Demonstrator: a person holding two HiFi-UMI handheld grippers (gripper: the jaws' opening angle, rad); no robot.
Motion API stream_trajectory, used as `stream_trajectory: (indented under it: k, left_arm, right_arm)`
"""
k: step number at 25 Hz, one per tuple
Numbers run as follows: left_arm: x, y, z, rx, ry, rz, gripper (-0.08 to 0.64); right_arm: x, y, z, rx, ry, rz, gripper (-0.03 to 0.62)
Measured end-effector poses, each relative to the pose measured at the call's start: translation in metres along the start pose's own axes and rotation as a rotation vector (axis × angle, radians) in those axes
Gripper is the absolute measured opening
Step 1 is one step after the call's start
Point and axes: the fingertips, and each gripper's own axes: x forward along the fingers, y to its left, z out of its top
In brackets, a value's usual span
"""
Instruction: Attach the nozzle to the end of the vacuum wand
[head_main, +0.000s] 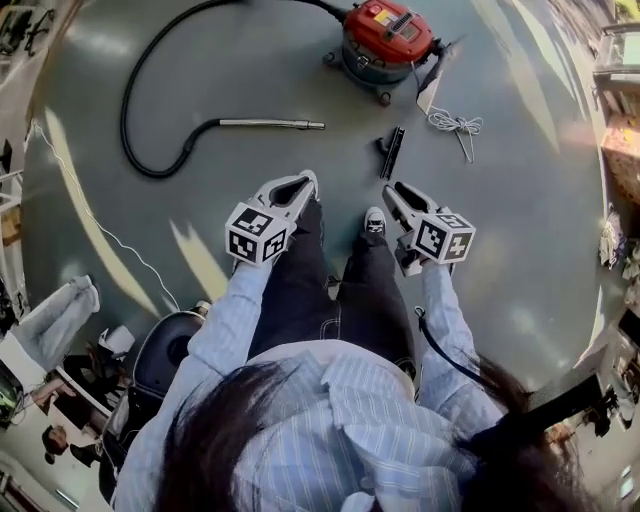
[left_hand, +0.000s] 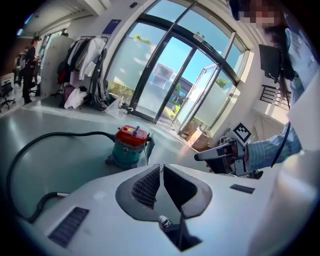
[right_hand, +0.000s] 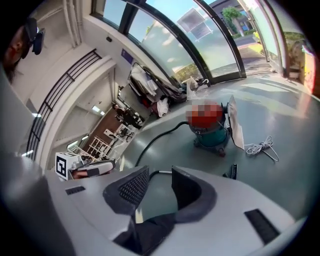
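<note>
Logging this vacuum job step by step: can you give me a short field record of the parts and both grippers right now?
wand: flat on floor, joined to hose
nozzle: on floor, apart from wand tip, unattached
vacuum: beyond both, upright
left gripper: jaws together, empty
right gripper: jaws apart, empty
stage: nothing picked up yet

Ahead of the fingers: wand (head_main: 272, 124), bright polished metal; hose (head_main: 130, 110), matt black; nozzle (head_main: 392, 152), black plastic; canister lid (head_main: 390, 25), glossy red. Floor (head_main: 520, 230): smooth, reflective. Left gripper (head_main: 305, 181) and right gripper (head_main: 392, 189) shells: matt pale plastic. Pads (left_hand: 145, 185): dark, finely ribbed.
</note>
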Motion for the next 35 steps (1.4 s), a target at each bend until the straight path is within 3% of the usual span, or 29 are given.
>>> stream_trajectory:
  k: [3,6,9,12,14,17,21,27,31,35]
  left_arm:
    - [0.018,0.046,-0.003,0.02,0.062,-0.092,0.006]
    - [0.043,0.088,-0.011,0.102,0.115,-0.152,0.008]
    - [0.072,0.13,-0.033,0.179,0.147,-0.117,0.057]
    - [0.104,0.172,-0.066,0.176,0.109,-0.055,0.119]
    - [0.127,0.204,-0.099,0.184,0.106,-0.008,0.129]
    - [0.165,0.251,-0.163,0.24,0.169,0.039,0.13]
    - [0.216,0.312,-0.233,0.382,0.285,0.04,0.13]
    - [0.294,0.405,-0.298,0.507,0.336,0.097,0.137]
    - [0.342,0.444,-0.351,0.611,0.403,0.088,0.16]
    - [0.381,0.47,-0.362,0.645,0.401,0.073,0.239]
  right_arm:
    - [0.037,-0.018,-0.007,0.05,-0.02,-0.049,0.127]
    - [0.076,-0.041,-0.016,0.055,-0.01,-0.097,0.13]
    - [0.111,-0.072,-0.037,0.041,0.025,-0.148,0.137]
    - [0.14,-0.115,-0.062,0.066,0.024,-0.185,0.143]
    - [0.158,-0.152,-0.08,0.079,0.025,-0.215,0.149]
    - [0.182,-0.212,-0.113,0.079,0.036,-0.245,0.163]
    - [0.206,-0.305,-0.16,0.055,0.07,-0.299,0.186]
    - [0.273,-0.435,-0.196,0.005,0.092,-0.409,0.282]
    - [0.319,-0.497,-0.215,-0.057,0.137,-0.457,0.299]
    - [0.345,-0.533,-0.216,-0.083,0.134,-0.474,0.302]
